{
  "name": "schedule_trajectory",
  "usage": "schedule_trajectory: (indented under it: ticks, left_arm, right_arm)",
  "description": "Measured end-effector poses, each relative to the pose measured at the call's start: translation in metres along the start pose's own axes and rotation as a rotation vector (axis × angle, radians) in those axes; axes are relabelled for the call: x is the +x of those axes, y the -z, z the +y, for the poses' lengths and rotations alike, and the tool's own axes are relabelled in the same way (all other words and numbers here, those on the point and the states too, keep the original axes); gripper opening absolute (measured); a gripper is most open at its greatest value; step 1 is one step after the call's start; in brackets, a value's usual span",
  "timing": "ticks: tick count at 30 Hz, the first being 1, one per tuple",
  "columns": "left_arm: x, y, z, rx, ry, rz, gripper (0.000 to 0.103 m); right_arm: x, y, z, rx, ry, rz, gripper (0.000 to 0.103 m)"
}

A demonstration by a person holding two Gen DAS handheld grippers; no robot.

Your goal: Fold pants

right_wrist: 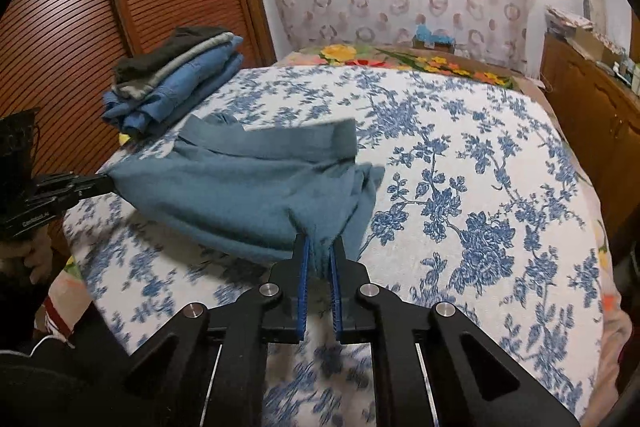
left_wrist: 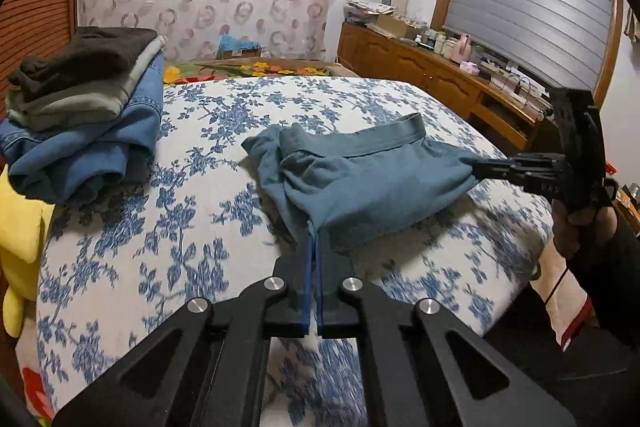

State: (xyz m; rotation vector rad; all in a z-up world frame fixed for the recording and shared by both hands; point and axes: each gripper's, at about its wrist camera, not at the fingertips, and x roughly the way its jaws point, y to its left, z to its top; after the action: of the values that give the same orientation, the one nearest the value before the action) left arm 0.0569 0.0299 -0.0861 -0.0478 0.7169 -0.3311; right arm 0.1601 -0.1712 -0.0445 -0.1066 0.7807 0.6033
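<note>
**Both claws clamped, pants strung between them**

The left claw [left_wrist: 314, 247] is pinched tight on one near corner of the teal pants [left_wrist: 360, 179], and the right claw [right_wrist: 320, 251] bites a bunched fold at the other. The pants hang low over the floral bed [right_wrist: 480, 187], long axis running claw to claw, waistband on the far side. The fold looks set to carry away from both hands, equally near. The legs are buried in the bundle; how many layers each claw holds is unclear.

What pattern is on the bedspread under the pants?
Blue flowers on white bedspread, clearest in the right wrist view.
</note>
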Motion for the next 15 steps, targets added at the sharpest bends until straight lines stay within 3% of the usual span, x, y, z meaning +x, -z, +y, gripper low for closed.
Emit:
schedule_trajectory:
  ticks: [6, 10, 14, 15]
  left_arm:
    - [-0.017, 0.019, -0.008, 0.011, -0.001, 0.036, 0.002]
    - [-0.015, 0.025, -0.006, 0.006, -0.046, 0.063, 0.002]
    - [-0.015, 0.023, 0.003, -0.031, -0.083, 0.034, 0.003]
    - [-0.015, 0.022, 0.004, -0.036, -0.085, 0.03, 0.012]
  right_arm:
    - [-0.02, 0.018, 0.012, -0.025, -0.015, 0.01, 0.009]
    - [-0.027, 0.03, 0.01, -0.02, 0.001, 0.023, 0.009]
    - [-0.037, 0.033, 0.012, -0.033, 0.019, 0.004, 0.009]
    - [-0.039, 0.032, 0.012, -0.031, 0.021, 0.001, 0.009]
